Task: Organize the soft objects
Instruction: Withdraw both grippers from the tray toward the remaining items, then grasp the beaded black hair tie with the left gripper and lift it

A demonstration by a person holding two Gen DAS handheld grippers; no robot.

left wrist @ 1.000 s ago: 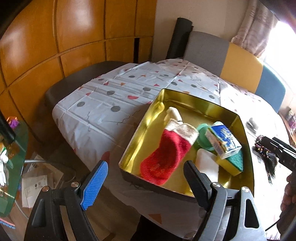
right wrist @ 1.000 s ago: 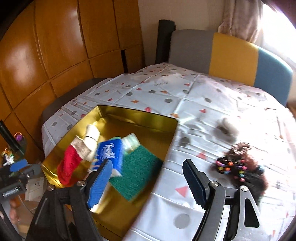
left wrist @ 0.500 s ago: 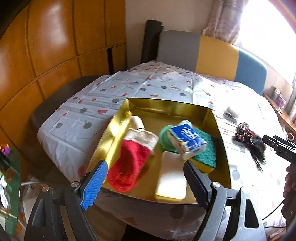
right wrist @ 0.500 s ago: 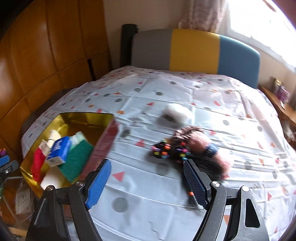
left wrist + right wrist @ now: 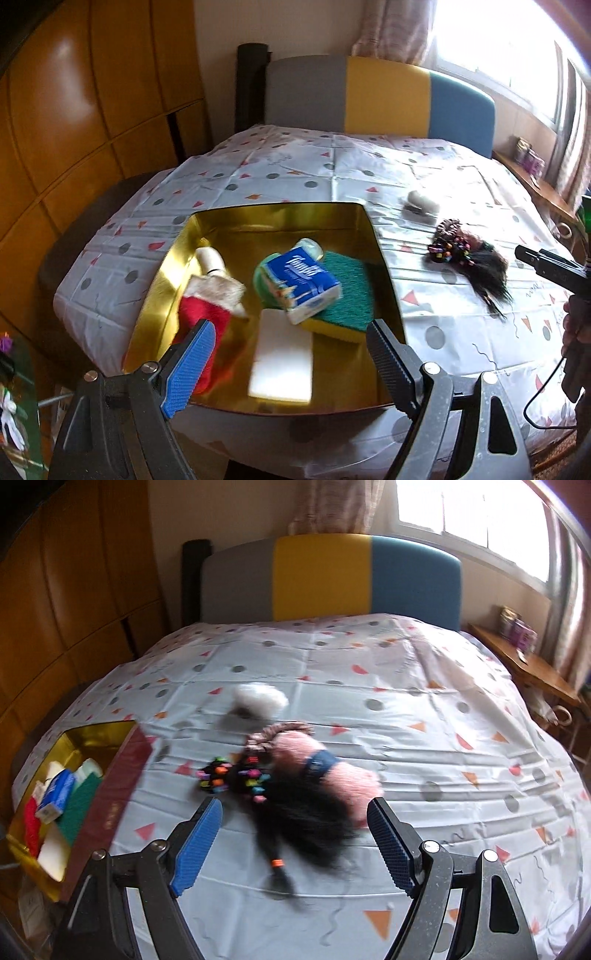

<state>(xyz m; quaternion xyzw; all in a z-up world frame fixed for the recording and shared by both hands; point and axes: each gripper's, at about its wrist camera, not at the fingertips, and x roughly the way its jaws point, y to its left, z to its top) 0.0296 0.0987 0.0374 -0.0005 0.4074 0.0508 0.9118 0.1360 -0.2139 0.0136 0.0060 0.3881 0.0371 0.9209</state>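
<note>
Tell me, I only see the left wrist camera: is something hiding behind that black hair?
Observer: Yes, a fuzzy pink toy lies right behind the hair, touching it.
Operator: Are the right tongs holding anything?
Observer: No. The right tongs are open and empty, with the hair just in front of them.
Operator: What colour is the tray outside?
Observer: The tray is dark red on its outer wall.
</note>
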